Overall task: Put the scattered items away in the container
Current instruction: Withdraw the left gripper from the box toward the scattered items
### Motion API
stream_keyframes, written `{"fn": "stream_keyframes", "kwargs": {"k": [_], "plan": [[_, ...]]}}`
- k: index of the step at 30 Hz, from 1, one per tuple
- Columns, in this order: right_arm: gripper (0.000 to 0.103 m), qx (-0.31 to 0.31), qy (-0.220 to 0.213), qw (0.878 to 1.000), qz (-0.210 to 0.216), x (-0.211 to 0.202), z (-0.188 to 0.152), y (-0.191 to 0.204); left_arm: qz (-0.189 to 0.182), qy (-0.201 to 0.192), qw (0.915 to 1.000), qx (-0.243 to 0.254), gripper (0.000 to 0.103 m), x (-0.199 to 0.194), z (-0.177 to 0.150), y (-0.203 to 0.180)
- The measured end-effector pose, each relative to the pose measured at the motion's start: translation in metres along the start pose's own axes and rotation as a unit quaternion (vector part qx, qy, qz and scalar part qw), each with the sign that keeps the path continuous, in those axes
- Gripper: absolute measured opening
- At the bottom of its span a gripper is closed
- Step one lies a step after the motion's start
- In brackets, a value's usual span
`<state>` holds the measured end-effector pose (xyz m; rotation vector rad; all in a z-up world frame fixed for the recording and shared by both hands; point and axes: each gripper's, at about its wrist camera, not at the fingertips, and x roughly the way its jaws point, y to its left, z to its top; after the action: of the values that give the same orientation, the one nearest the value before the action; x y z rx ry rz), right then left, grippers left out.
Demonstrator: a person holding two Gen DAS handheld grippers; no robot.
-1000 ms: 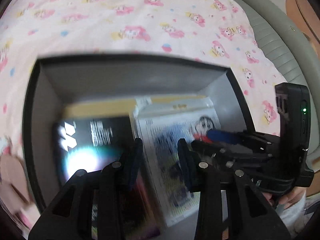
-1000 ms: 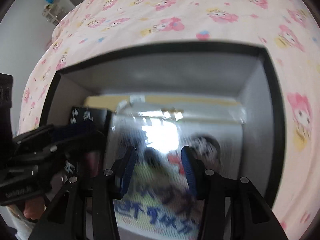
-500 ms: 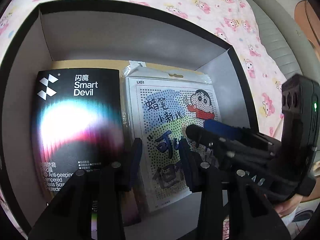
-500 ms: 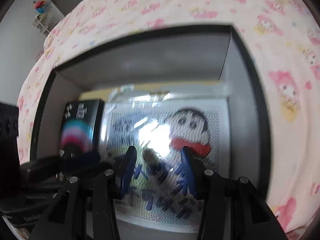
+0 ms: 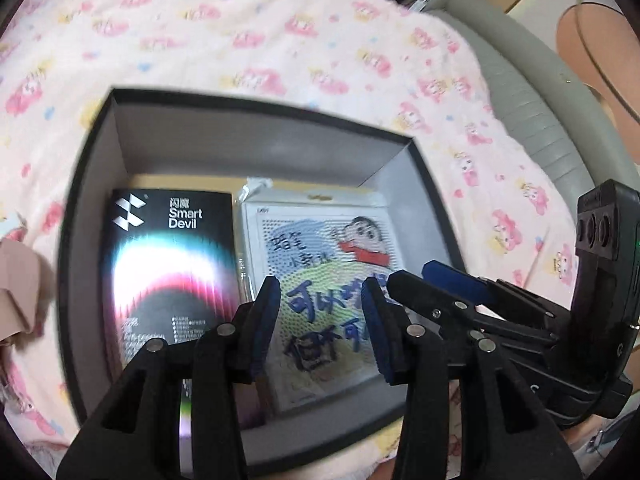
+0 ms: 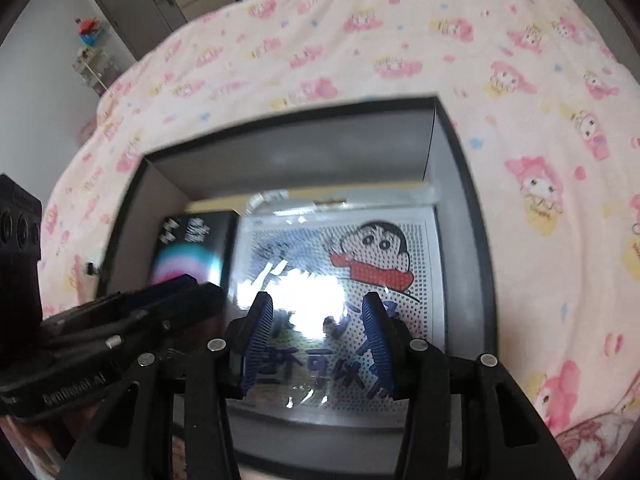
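Observation:
A black container [image 5: 100,168] with grey inner walls sits on a pink blanket. Inside lie a black "Smart Devil" box [image 5: 168,248] on the left and a cartoon dot-art pack [image 5: 320,240] in clear plastic on the right. My left gripper [image 5: 320,292] hovers above them, its jaws opening with nothing between them. The right gripper [image 5: 452,280] reaches in from the right of that view. In the right wrist view my right gripper [image 6: 318,304] stands open and empty over the cartoon dot-art pack [image 6: 360,256], with the black "Smart Devil" box [image 6: 192,240] and the left gripper [image 6: 168,296] to its left.
The pink cartoon-print blanket [image 5: 280,32] surrounds the container on all sides. A grey padded bed edge [image 5: 532,120] runs along the right. A pinkish object [image 5: 16,280] lies left of the container. A door [image 6: 132,4] and a small shelf [image 6: 92,60] stand far back.
Both grippers have drawn up and back from the container, so more of its rim and the blanket shows. The left jaws stand a little wider. Both packs lie where they were.

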<state>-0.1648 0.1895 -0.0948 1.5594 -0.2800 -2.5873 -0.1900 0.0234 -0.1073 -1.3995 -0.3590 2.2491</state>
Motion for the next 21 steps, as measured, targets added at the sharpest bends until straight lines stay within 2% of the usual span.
{"fn": "stream_keyframes", "kwargs": {"k": [2, 7, 9, 13, 21], "plan": [[0.043, -0.011, -0.016, 1.0, -0.007, -0.017, -0.005, 0.003, -0.002, -0.012, 0.9999, 0.007, 0.043, -0.013, -0.006, -0.007], [0.043, -0.017, -0.033, 0.999, 0.007, -0.053, -0.023, 0.015, 0.002, -0.032, 0.9989, 0.036, 0.045, -0.059, -0.028, -0.019], [0.043, -0.032, -0.042, 0.999, 0.01, -0.067, -0.032, 0.027, 0.002, -0.045, 0.9984, 0.034, 0.049, -0.081, -0.041, -0.022], [0.043, -0.041, -0.057, 0.997, 0.039, -0.093, -0.05, 0.044, 0.003, -0.06, 0.9977, 0.031, 0.049, -0.114, -0.06, -0.028], [0.043, -0.084, -0.06, 0.993, 0.059, -0.112, -0.068, 0.084, 0.023, -0.072, 0.9969, 0.02, 0.049, -0.155, -0.082, -0.016]]}}
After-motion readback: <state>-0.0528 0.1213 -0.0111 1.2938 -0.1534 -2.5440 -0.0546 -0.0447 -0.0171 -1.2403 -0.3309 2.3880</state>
